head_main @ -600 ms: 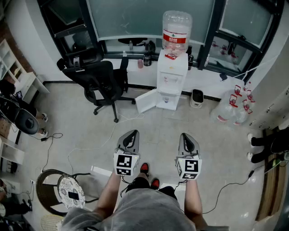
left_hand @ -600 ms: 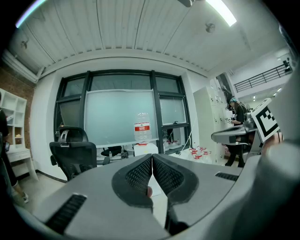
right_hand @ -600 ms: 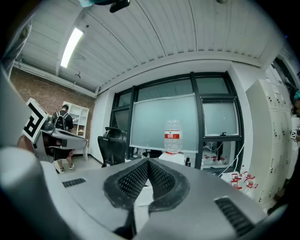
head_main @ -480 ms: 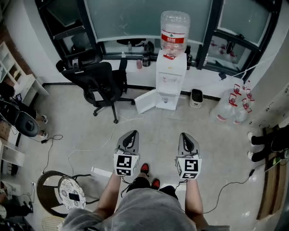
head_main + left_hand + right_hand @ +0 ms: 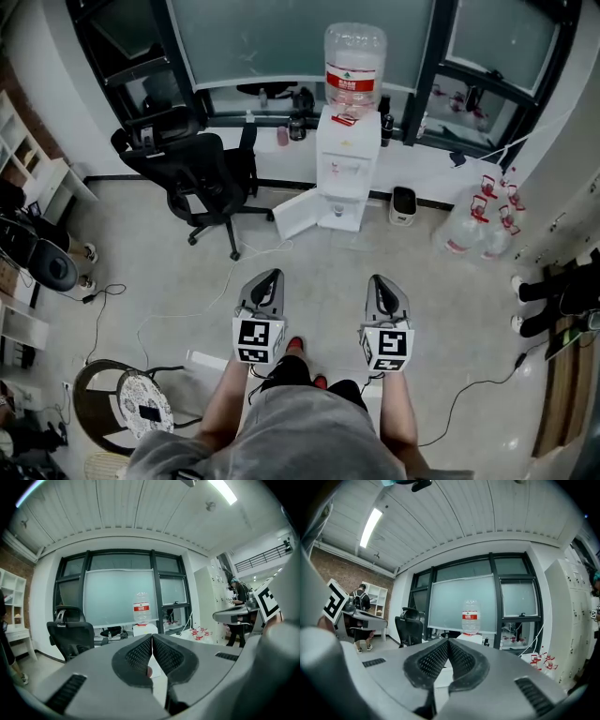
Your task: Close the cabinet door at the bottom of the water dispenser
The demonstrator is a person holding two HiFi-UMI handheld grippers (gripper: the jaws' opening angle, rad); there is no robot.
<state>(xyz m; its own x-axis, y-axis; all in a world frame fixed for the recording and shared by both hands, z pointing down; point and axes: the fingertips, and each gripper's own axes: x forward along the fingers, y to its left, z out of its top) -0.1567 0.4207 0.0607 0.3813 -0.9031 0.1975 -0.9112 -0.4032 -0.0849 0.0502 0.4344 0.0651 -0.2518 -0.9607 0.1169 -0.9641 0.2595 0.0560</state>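
Cabinet door (image 5: 300,214) ajar, well ahead of left tool (image 5: 271,275) and right tool (image 5: 379,279), both closed, empty.

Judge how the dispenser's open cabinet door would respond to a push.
The cabinet door looks thin and rigid, standing ajar, so it likely swings shut under light force. The water dispenser bears a large bottle on top; a hard shove might rock it.

Upper centre of head view: white water dispenser (image 5: 349,155), upright, clear bottle (image 5: 354,66) on top; white cabinet door (image 5: 298,215) at base swung open leftward.
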